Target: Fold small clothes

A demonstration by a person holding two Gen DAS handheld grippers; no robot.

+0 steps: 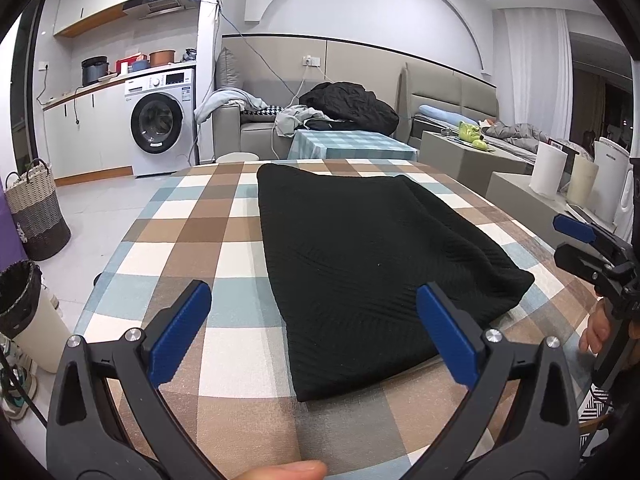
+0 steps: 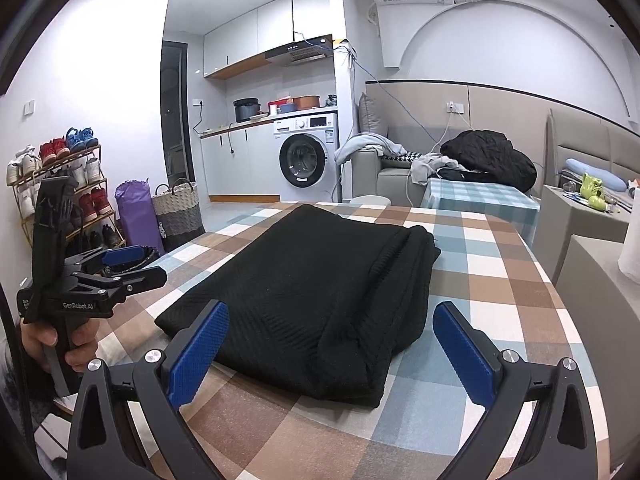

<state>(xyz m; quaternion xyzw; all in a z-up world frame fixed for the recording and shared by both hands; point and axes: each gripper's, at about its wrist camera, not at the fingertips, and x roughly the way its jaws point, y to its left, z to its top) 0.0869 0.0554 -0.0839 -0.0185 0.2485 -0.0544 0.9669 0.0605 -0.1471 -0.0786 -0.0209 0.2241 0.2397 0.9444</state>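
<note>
Black knit garment [image 1: 360, 264] lies partly folded on the checked worktop [image 1: 192, 240], long axis running away from you toward the far edge. One long side looks doubled over into a thick roll, seen on the right in the right wrist view [image 2: 400, 280].

Your left tool [image 1: 314, 334] hovers over the near end, fingers wide apart, holding nothing; the near left corner sits between them. Your right tool [image 2: 332, 344] is likewise spread and empty, straddling the near right corner just ahead of it.

Judgement: both tools are about equally near the near edge. The next fold likely lifts this edge toward the far end, along the long axis, so each tool wants a corner.

Obstructions: none on the cloth around the garment. Laundry basket [image 2: 176, 212], washing machine [image 2: 308, 156] and sofa [image 2: 384, 176] stand well apart, off the worktop.
</note>
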